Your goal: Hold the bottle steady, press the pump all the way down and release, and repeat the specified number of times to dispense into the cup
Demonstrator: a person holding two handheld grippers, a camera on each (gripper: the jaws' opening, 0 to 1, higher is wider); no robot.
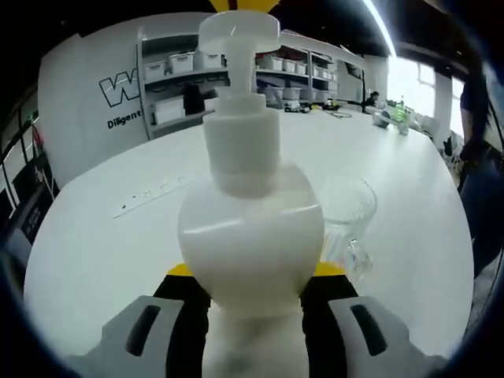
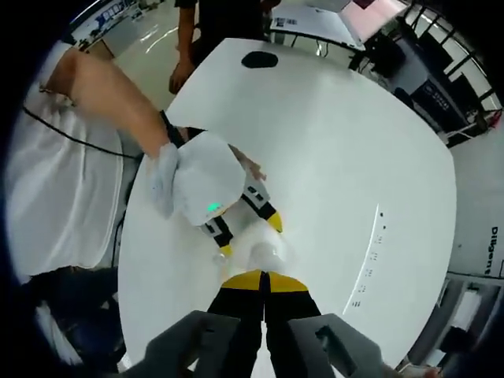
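Observation:
A white pump bottle [image 1: 250,228] stands upright on the white table [image 1: 102,252], and my left gripper [image 1: 256,272] is shut on its round body, one yellow-tipped jaw on each side. The pump head [image 1: 239,31] sits raised on its stem. The yellow tip of my right gripper [image 1: 244,5] rests right over it. A clear glass cup [image 1: 350,220] stands just behind the bottle on the right. In the right gripper view I look down from above: my right gripper [image 2: 264,282] is shut, its tips on the pump head [image 2: 264,253]. The left gripper [image 2: 209,185] holds the bottle below.
Shelves with white bins [image 1: 181,63] line the far wall, and a person [image 1: 480,157] stands at the table's right edge. A gloved hand [image 2: 161,177] holds the left gripper. Another person [image 2: 228,24] stands beyond the table, near a black object [image 2: 260,59].

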